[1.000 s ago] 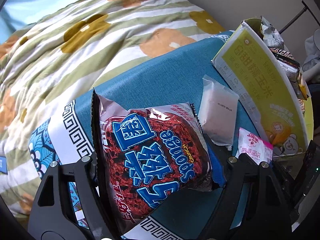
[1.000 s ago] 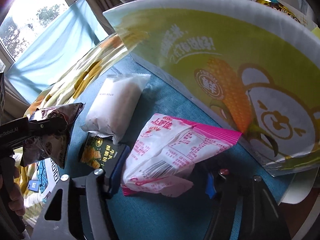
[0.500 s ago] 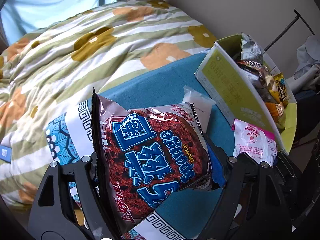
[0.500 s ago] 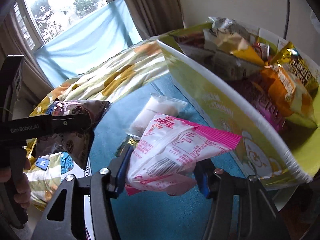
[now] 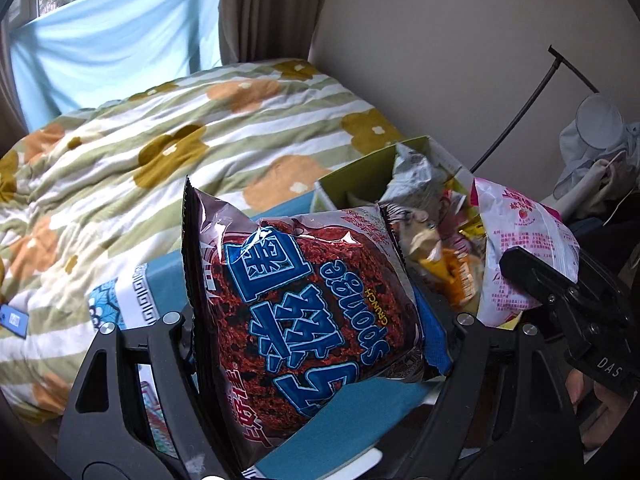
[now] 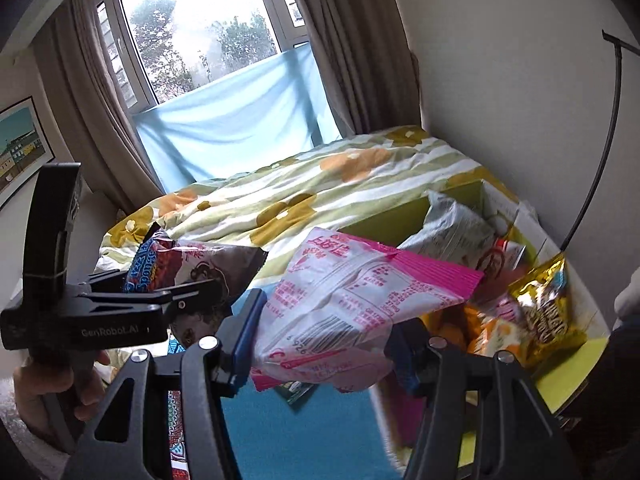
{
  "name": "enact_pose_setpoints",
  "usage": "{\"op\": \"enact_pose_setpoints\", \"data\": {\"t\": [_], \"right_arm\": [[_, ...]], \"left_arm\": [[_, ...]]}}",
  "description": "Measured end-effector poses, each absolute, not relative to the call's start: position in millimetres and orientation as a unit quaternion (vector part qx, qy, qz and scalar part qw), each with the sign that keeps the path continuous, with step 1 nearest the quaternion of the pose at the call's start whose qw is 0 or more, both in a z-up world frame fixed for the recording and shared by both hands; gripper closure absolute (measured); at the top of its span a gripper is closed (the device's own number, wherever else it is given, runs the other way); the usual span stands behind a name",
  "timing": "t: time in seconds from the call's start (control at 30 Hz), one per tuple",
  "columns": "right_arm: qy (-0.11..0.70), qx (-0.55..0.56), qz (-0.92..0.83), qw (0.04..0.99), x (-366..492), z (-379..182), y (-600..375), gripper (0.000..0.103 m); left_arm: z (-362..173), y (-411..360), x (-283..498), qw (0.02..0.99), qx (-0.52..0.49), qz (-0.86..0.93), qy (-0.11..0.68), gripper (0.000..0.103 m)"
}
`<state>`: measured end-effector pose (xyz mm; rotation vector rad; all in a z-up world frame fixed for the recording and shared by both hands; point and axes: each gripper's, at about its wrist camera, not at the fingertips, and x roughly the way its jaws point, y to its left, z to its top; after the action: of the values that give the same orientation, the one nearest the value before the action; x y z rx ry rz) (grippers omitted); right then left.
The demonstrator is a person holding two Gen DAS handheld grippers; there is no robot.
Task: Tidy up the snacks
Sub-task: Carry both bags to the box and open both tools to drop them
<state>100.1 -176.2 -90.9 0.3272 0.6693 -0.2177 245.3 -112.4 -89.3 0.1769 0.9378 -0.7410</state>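
Observation:
My left gripper [image 5: 316, 320] is shut on a dark red sponge-crunch bag [image 5: 304, 312] with blue lettering, held in the air above the teal cloth [image 5: 344, 420]. It also shows in the right wrist view [image 6: 192, 268]. My right gripper [image 6: 324, 344] is shut on a pink-and-white snack packet [image 6: 352, 296], held over the near edge of the yellow-green snack box [image 6: 576, 376]. The packet shows in the left wrist view [image 5: 524, 248] too. The box [image 5: 352, 178] holds several snack bags, among them a gold one [image 6: 548, 312] and a silver one [image 6: 452, 232].
A bed with a striped floral quilt [image 5: 160, 152] lies behind the cloth. A wall [image 5: 440, 40] and a thin black stand [image 5: 520, 112] are behind the box. A small dark packet [image 6: 296, 390] lies on the teal cloth under my right gripper.
Both grippers have lifted their bags well above the cloth and moved toward the box. The white packet on the cloth has dropped out of view.

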Motion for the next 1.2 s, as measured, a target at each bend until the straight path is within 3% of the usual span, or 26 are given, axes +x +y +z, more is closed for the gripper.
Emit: {"op": "enact_pose_setpoints", "data": {"t": [0.2, 0.43, 0.57, 0.6, 1.2], "right_arm": [[0.324, 0.126, -0.087, 0.933, 81, -59, -248, 0.051], [0.337, 0.103, -0.069, 0.933, 67, -60, -321, 0.051], [0.358, 0.109, -0.061, 0.925, 69, -73, -348, 0.051], [0.363, 0.110, -0.059, 0.923, 70, -77, -353, 0.051], [0.434, 0.102, -0.043, 0.894, 111, -124, -386, 0.050]], "left_arm": [[-82, -189, 215, 0.823, 0.071, -0.353, 0.439, 0.025], [-102, -264, 197, 0.812, 0.055, -0.358, 0.459, 0.023], [-118, -288, 187, 0.811, 0.071, -0.339, 0.471, 0.001], [-122, -292, 185, 0.813, 0.075, -0.330, 0.473, 0.000], [-131, -236, 177, 0.827, 0.053, -0.284, 0.483, 0.000]]}}
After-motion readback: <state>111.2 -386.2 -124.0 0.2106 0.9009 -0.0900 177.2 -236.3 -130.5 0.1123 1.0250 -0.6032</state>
